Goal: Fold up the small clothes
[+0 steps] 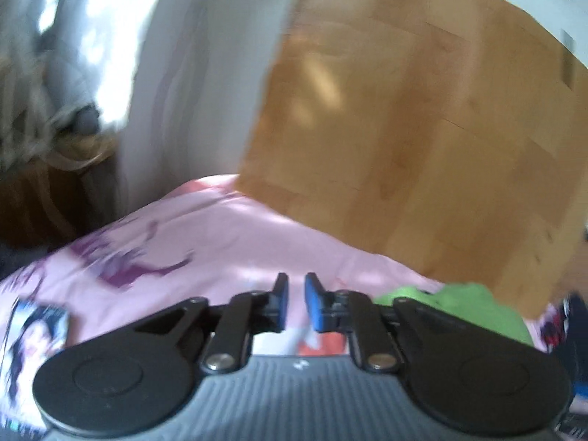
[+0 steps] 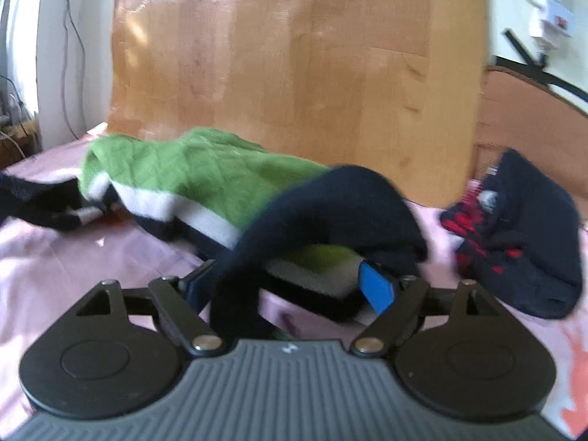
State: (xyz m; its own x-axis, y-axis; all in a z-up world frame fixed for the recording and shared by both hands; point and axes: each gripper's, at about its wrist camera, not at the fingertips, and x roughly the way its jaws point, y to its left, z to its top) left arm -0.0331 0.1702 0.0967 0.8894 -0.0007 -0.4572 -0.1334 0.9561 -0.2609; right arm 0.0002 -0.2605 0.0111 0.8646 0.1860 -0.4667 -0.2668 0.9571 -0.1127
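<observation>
In the right wrist view a small green garment with white and navy stripes lies on the pink bedsheet. A navy part of it drapes over my right gripper, whose jaws stand wide apart with cloth lying between them. In the left wrist view my left gripper hovers over the pink sheet, its blue pads nearly together with a narrow gap and nothing held. A green edge of the garment shows to its right.
A wooden headboard rises behind the bed, also in the left wrist view. A navy and red knitted item lies at right. White curtain and cables at left. A power plug is at top right.
</observation>
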